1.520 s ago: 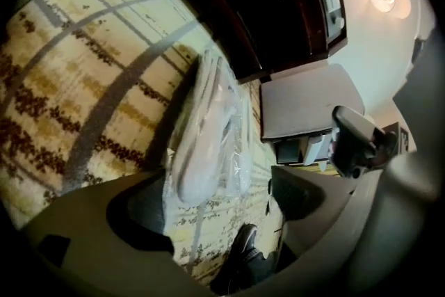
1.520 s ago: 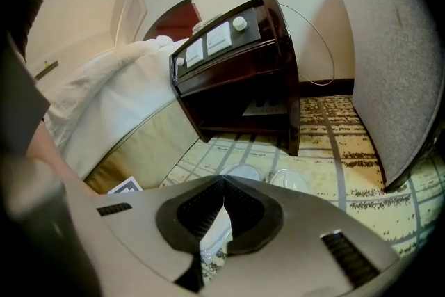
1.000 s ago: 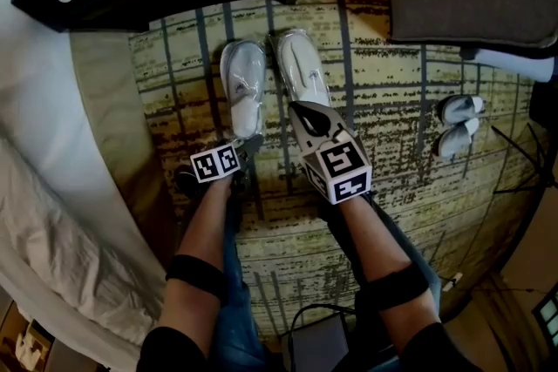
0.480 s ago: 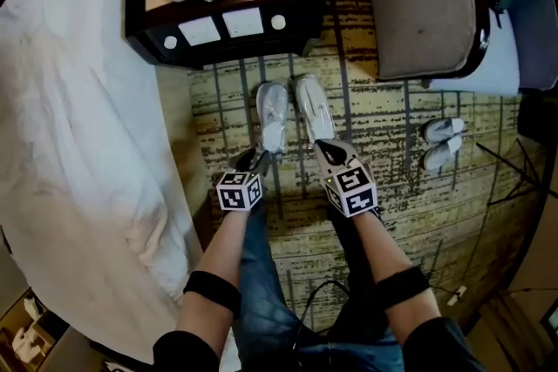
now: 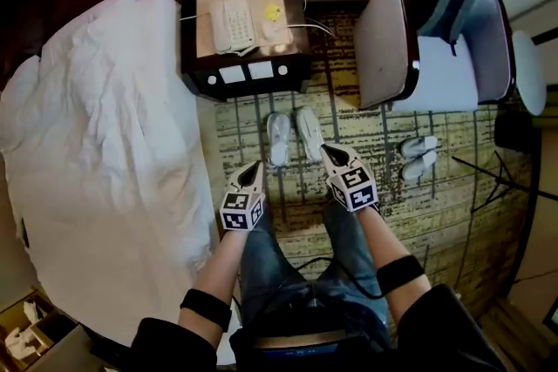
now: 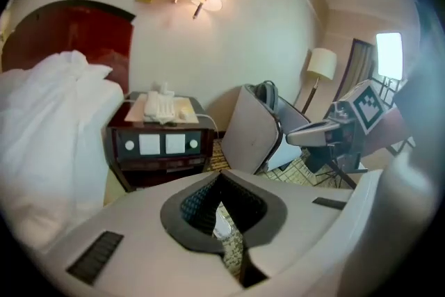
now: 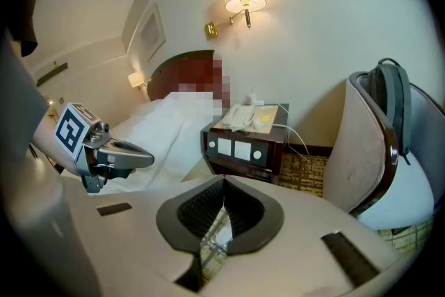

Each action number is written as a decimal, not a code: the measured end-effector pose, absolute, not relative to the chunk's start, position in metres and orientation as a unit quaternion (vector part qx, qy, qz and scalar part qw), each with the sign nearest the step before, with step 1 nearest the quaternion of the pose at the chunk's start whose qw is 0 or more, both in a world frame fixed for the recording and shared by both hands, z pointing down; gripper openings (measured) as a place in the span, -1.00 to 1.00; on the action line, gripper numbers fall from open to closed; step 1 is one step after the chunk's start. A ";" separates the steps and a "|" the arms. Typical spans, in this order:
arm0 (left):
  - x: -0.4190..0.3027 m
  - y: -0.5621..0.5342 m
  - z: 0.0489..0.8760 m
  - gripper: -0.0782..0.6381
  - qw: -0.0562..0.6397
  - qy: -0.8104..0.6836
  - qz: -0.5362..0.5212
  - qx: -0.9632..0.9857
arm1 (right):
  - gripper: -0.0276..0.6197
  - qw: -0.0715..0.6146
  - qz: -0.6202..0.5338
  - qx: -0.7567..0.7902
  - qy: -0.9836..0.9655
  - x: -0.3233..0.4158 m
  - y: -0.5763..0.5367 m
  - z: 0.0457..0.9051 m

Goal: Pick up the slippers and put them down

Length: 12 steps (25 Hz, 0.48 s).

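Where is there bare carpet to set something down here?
Bare carpet lies between the slippers before the nightstand and the second pair beside the armchair. Another strip runs along the bed. Nightstand top is crowded: phone, cables.

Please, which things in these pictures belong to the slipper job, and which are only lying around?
Belong to the job:
- white slippers on the carpet in front of the nightstand
- left gripper, shut, empty
- right gripper, shut, empty

Only lying around:
- second slipper pair near the armchair
- telephone on the nightstand
- bed
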<state>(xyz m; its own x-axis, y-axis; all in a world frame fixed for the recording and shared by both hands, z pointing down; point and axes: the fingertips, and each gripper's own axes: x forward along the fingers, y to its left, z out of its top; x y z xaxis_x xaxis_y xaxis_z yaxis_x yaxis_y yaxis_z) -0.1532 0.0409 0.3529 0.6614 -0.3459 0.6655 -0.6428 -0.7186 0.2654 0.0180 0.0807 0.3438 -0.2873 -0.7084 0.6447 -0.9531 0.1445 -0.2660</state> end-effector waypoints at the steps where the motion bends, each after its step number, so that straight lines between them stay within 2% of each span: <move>1: -0.154 0.040 0.331 -0.78 0.238 -0.283 0.293 0.882 | -0.91 0.186 0.320 0.567 -0.736 0.019 0.080 0.327; 12: -0.154 0.038 0.154 -0.78 0.168 -0.300 0.232 0.910 | -0.91 0.172 0.284 0.564 -0.756 0.014 0.102 0.199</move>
